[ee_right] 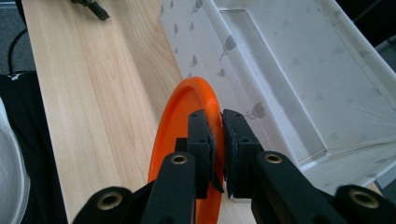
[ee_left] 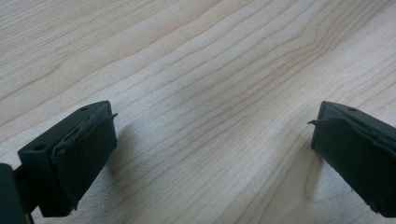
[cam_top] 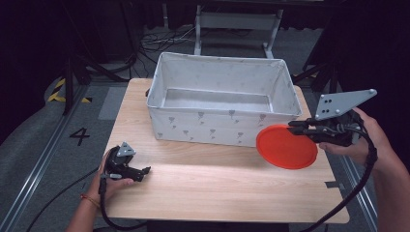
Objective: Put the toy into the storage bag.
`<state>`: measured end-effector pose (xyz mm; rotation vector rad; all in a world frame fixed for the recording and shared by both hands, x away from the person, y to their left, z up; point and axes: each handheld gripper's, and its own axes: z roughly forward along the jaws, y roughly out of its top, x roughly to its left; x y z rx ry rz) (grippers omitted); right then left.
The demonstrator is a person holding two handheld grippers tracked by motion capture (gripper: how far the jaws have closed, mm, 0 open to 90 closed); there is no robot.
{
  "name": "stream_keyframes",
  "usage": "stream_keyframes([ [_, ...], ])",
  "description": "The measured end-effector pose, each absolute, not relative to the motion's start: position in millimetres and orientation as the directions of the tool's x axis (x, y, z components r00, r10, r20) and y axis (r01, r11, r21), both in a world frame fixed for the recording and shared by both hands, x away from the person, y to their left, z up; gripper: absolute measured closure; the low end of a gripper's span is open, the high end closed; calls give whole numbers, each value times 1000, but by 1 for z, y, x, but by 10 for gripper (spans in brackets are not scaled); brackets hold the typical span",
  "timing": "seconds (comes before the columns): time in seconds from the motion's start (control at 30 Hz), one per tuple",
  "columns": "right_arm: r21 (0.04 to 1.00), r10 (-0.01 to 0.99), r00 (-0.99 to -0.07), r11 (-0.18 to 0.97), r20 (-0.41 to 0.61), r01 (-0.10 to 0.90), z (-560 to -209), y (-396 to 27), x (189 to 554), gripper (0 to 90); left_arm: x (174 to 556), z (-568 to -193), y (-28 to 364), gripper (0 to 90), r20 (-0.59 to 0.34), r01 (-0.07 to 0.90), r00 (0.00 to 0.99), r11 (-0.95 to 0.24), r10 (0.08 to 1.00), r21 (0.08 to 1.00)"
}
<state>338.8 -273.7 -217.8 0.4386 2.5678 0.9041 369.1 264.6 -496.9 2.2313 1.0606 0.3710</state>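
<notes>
An orange round plate (cam_top: 286, 146) hangs in the air at the right of the table, just in front of the white fabric box (cam_top: 220, 123). My right gripper (cam_top: 296, 127) is shut on the plate's rim; in the right gripper view the two jaws pinch the edge of the orange plate (ee_right: 187, 116) next to the white fabric box (ee_right: 280, 84). My left gripper (cam_top: 145, 170) rests low at the table's front left, held by a hand. In the left gripper view my left gripper (ee_left: 212, 140) is open, with bare wood between its jaws.
The wooden table (cam_top: 212, 183) has free room in the middle and at the front. The box stands at the back and has nothing in it. Cables trail from both grippers off the front edge. Dark floor and a metal frame (cam_top: 237, 24) lie beyond.
</notes>
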Motion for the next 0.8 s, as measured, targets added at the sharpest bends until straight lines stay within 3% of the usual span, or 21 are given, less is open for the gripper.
stream_keyframes([
  [0.8,618,424,-857,768,-294,168,-165,-270,362,825,369,-497,264,5,-23,598,634,-472,773,647],
])
